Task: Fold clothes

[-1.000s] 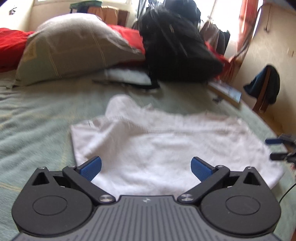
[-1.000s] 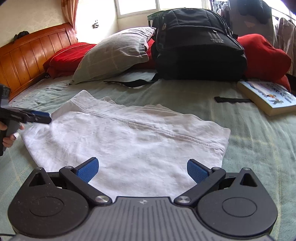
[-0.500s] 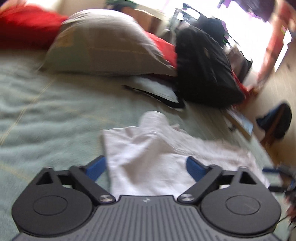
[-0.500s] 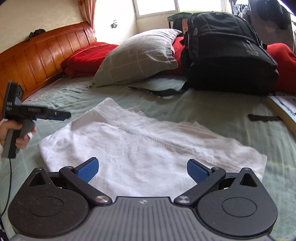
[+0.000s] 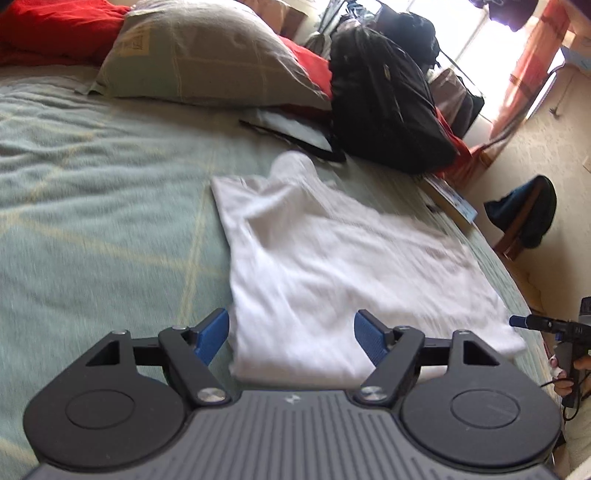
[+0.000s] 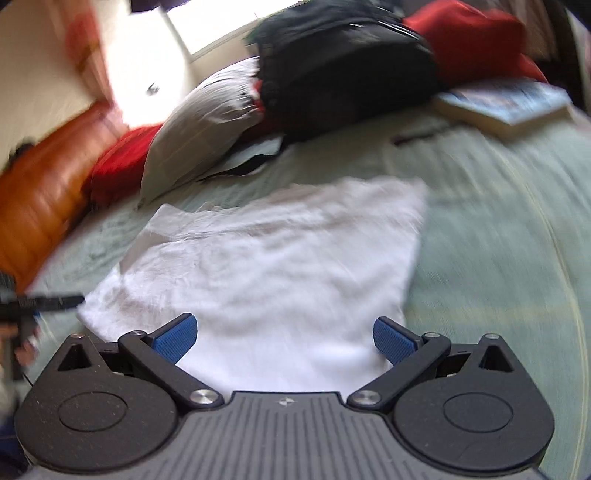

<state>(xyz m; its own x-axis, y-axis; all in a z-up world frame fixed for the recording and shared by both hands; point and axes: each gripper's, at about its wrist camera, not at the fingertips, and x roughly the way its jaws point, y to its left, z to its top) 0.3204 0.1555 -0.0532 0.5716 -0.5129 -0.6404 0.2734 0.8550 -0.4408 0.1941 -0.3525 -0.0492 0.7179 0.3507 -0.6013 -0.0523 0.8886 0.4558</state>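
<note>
While the white garment (image 5: pixel 332 266) lay spread flat on the green bedspread (image 5: pixel 92 229), both grippers hovered over its near edge from opposite ends. From its own wrist view, the left gripper (image 5: pixel 290 338) had its blue fingers (image 5: pixel 212 338) apart, having just been closing partway, with the near left corner of the cloth lying below and between them but not pinched; one finger sat over bare bedspread just beside the cloth's edge, the other over the cloth. The right gripper (image 6: pixel 284 338) showed its blue fingers (image 6: pixel 173 338) spread wide as well, the cloth visible between them and not clamped; that view was blurred. At the far end of the bed stood a grey pillow (image 5: pixel 207 55), a red cushion (image 5: pixel 48 29) and a black backpack (image 5: pixel 384 99), with a book (image 6: pixel 506 105) lying near the backpack on the bedspread. A wooden headboard (image 6: pixel 48 184) ran along the left of the right wrist view. A hand (image 5: pixel 570 373) holding the right gripper's handle showed at the right edge of the left wrist view, well clear of the cloth's corner.
</note>
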